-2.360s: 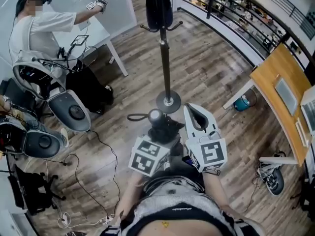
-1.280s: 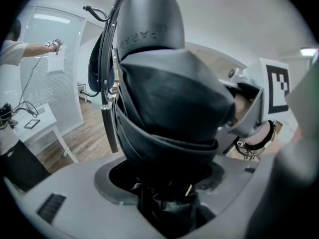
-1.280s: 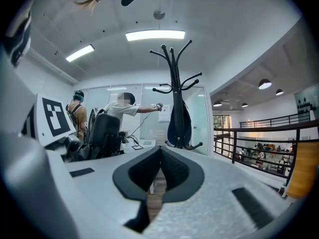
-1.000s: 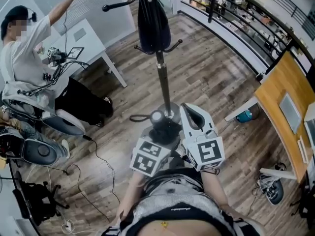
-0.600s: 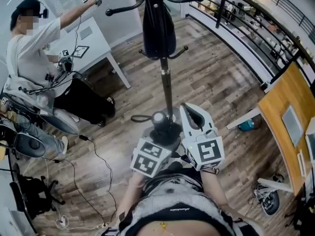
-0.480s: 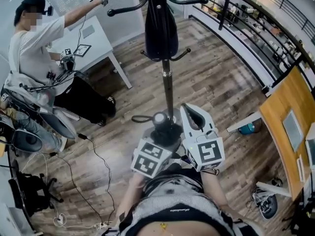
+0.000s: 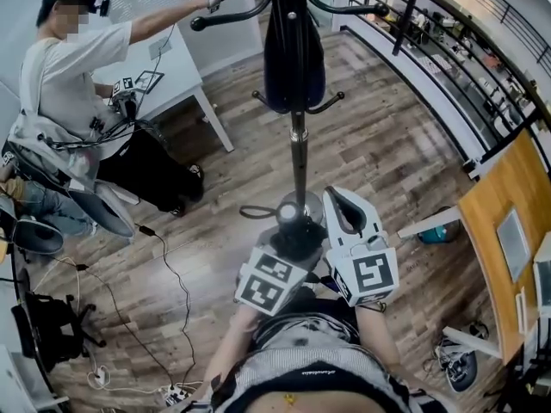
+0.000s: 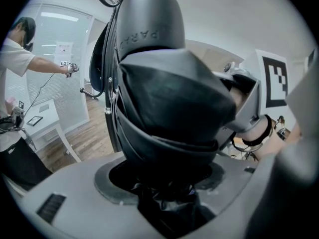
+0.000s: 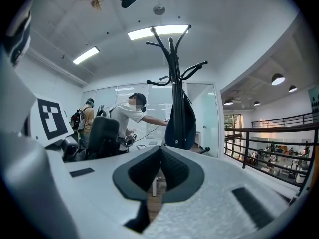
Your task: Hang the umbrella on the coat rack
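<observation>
The left tool (image 7: 293, 246) is clamped around the folded black umbrella (image 7: 291, 220). The umbrella pokes up out of it with its round end cap facing the head camera and a thin strap loop (image 7: 251, 208) sticking out to its left. From up there you mostly just get the marker cube and that cap.

The left gripper view is way better for the grip. The bunched fabric sits right down in the gap between the jaws, and the umbrella's body fills nearly the whole frame.

The right tool (image 7: 343, 210) sits just beside the left one. Its own view shows the two pads closed together with nothing in them. That view also gives you the coat rack (image 9: 172, 73) side-on, hooks up top, with a dark bag (image 9: 180, 118) hanging off it.

The head view only shows the rack's pole dropping to the wood floor (image 7: 387, 162) right behind the umbrella. The umbrella isn't on any hook.

Off to the left, a person (image 7: 73, 67) with one arm stretched out is by a white counter (image 7: 176, 63).
</observation>
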